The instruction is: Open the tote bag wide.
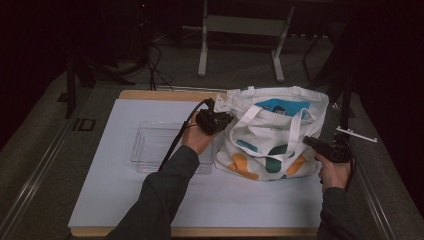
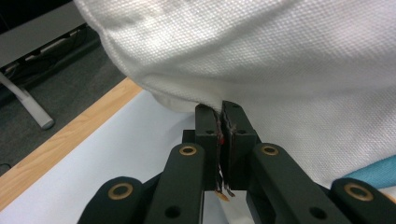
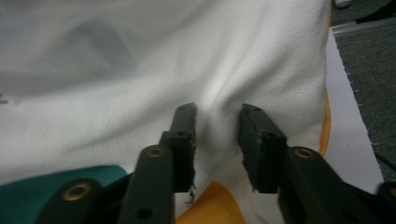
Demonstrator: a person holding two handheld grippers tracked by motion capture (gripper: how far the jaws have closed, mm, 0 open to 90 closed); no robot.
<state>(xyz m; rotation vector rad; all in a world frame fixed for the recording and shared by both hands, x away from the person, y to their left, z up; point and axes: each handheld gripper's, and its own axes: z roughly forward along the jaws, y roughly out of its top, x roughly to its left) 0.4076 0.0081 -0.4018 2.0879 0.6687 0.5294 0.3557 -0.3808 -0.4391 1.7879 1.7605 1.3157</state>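
Dim high view with black surroundings, brighter gripper views (close cloth soft, slightly blurred), no glare

In the high view, the near half of the worktop (image 1: 125, 200) lies bare across the lower frame, crossed only by the person's two forearms. At centre left a clear plastic tray (image 1: 150, 145) blocks low passage. Just to its right the tote bag (image 1: 272, 135) bulks up, touching the tray's corner. The left tongs (image 1: 220, 117) press against the bag's upper left edge, the right tongs (image 1: 312, 142) against its right side.
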